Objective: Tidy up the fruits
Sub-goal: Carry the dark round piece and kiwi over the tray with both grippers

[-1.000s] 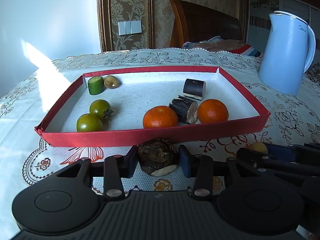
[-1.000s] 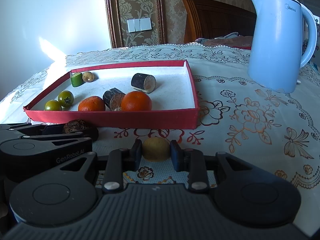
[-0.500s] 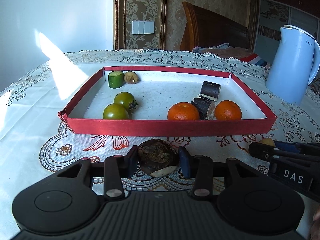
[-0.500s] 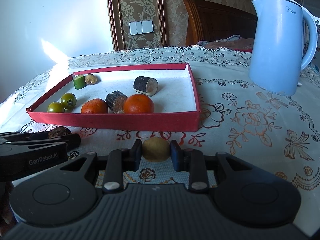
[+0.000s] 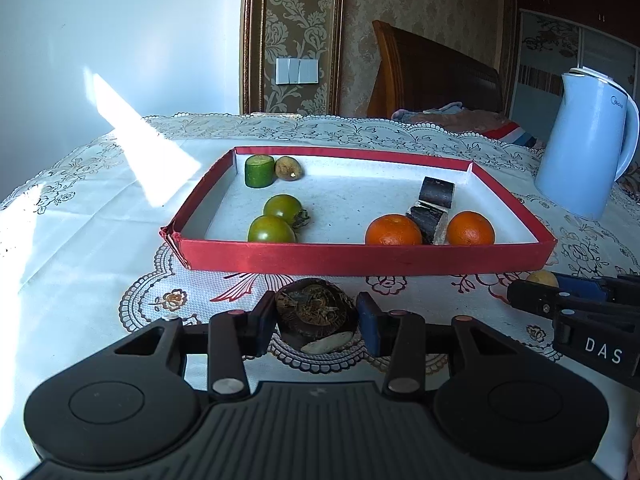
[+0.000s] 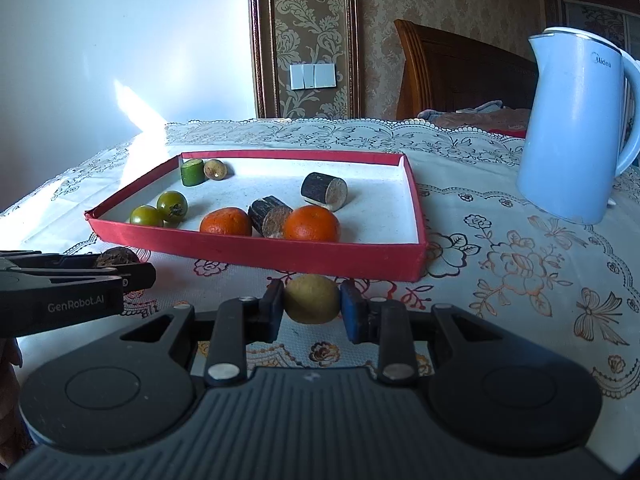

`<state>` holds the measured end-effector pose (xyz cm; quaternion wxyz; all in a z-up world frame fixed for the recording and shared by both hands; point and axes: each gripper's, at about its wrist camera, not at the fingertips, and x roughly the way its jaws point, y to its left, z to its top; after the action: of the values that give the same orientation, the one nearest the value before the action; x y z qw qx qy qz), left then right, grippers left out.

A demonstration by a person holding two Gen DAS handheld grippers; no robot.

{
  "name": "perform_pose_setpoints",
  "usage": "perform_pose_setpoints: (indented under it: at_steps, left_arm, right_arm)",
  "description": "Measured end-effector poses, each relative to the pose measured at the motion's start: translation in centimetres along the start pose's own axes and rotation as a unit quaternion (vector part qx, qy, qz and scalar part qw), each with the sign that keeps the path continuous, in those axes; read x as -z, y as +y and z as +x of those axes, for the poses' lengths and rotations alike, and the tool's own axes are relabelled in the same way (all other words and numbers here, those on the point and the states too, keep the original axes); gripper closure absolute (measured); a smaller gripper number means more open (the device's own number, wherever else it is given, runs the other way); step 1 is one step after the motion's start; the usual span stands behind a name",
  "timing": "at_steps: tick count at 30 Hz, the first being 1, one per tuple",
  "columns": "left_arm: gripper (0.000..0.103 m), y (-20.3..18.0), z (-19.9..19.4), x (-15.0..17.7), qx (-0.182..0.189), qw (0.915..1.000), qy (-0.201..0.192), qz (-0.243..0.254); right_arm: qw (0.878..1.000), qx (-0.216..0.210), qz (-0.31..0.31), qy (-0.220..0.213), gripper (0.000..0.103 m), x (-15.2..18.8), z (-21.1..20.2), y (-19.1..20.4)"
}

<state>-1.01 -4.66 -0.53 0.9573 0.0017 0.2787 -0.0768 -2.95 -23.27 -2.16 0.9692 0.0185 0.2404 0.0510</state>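
The left gripper (image 5: pixel 316 318) is clamped partway closed on a dark, rough-skinned fruit (image 5: pixel 314 310), its pads pressing both flanks; the right gripper (image 6: pixel 312 304) is closed as far as it goes on a small yellow fruit (image 6: pixel 312 298). Both hang just short of the near wall of the red tray (image 5: pixel 360 258), which sits at 12 o'clock from each gripper on the worktop's lace cloth (image 6: pixel 520 272).

Inside the tray, like already sits with like: two green tomatoes (image 5: pixel 276 220) at the near left, a green chunk (image 5: pixel 259 171) and a small brown fruit (image 5: pixel 288 168) at the far-left corner, two oranges (image 5: pixel 432 230) near right with dark cut pieces (image 5: pixel 434 210) between and behind them.

To do the step well, lift each fruit clear of the wall before going forward (the rim looks thin and easily nudged). The yellow fruit probably belongs beside the brown one at 11 o'clock; the dark fruit suits the bare middle. Move one hand at a time, lower until the fruit rests, then open. The kettle (image 6: pixel 576 128) at 2 o'clock stands well clear.
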Motion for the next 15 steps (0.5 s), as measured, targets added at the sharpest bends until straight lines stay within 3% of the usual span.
perform_pose_setpoints:
  at_steps: [15]
  left_arm:
    - [0.061,0.3,0.3,-3.2,-0.025,0.9991,-0.033,0.000]
  right_arm:
    - [0.999,-0.031,-0.018,-0.032,0.074,-2.8,0.3,2.7]
